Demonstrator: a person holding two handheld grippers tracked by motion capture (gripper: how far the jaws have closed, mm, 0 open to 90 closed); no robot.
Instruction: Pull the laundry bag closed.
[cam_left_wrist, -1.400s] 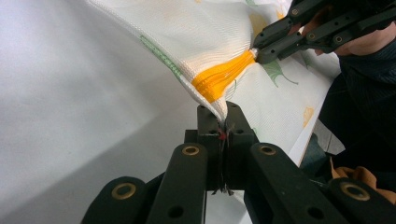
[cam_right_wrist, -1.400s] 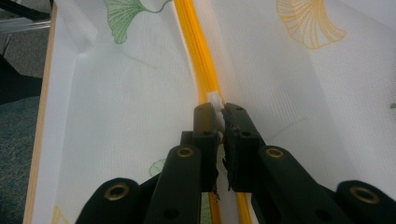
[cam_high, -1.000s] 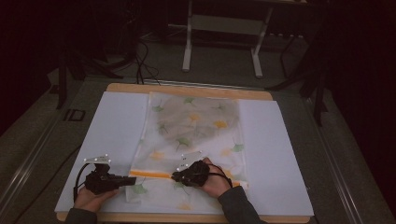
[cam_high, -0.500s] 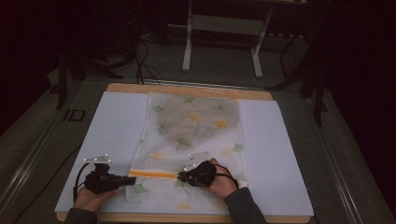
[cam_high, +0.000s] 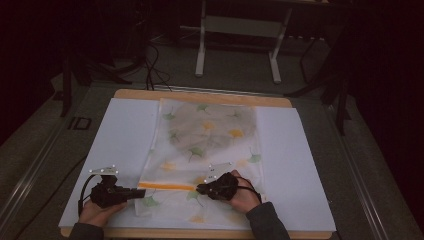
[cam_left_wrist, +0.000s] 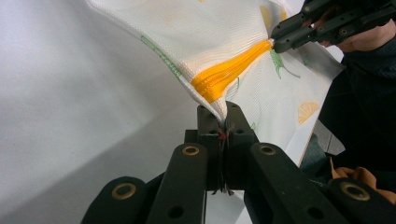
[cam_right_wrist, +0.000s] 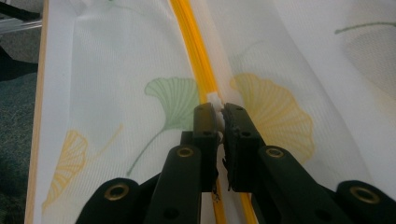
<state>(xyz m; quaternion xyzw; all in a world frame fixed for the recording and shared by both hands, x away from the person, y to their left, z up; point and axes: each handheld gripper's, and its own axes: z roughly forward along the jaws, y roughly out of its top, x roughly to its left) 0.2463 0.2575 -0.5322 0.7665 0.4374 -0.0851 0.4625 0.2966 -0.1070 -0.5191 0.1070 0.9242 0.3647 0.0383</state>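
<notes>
- Left gripper (cam_left_wrist: 223, 122) clenched on end of orange zipper (cam_left_wrist: 229, 72) of white leaf-print mesh bag (cam_high: 205, 145).
- Right gripper (cam_right_wrist: 220, 112) pinching small white zipper slider (cam_right_wrist: 215, 101).
- Bag: light, limp, bunches; hold zipper end taut, pull slider.

Zipper pull (cam_right_wrist: 214, 99) partly behind jaws

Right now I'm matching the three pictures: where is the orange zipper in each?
High view: the orange zipper lies level near the bag's near end, between both tongs.
Left gripper view: it runs from centre up to the right, toward the right tongs.
Right gripper view: a strip from top centre down.
Shared landmark: the white mesh bag with leaf prints.
</notes>
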